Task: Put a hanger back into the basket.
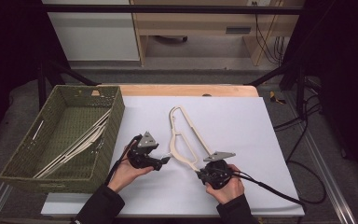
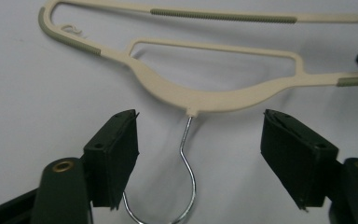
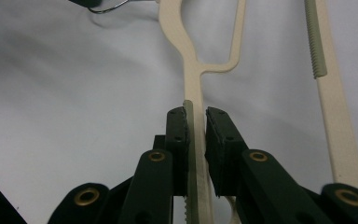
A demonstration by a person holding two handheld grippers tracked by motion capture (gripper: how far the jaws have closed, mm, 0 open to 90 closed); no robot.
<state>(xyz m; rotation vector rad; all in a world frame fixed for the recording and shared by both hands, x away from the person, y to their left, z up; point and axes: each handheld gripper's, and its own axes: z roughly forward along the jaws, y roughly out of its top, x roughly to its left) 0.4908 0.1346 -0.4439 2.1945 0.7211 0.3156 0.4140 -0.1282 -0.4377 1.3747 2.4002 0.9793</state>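
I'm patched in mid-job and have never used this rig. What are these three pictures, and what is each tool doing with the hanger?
No robot here: a person holds a two-jaw gripper in each hand. The high view looks down on the table; the other two pictures come from cameras riding on the grippers, looking along their black jaws.

On the white sheet lies a cream plastic clothes hanger with a metal hook. More hangers lie in the green woven basket at the left.

The right gripper is shut on one arm of the hanger, at its green ribbed strip. The left gripper has its jaws apart on either side of the hook, not touching it, so it holds nothing yet.
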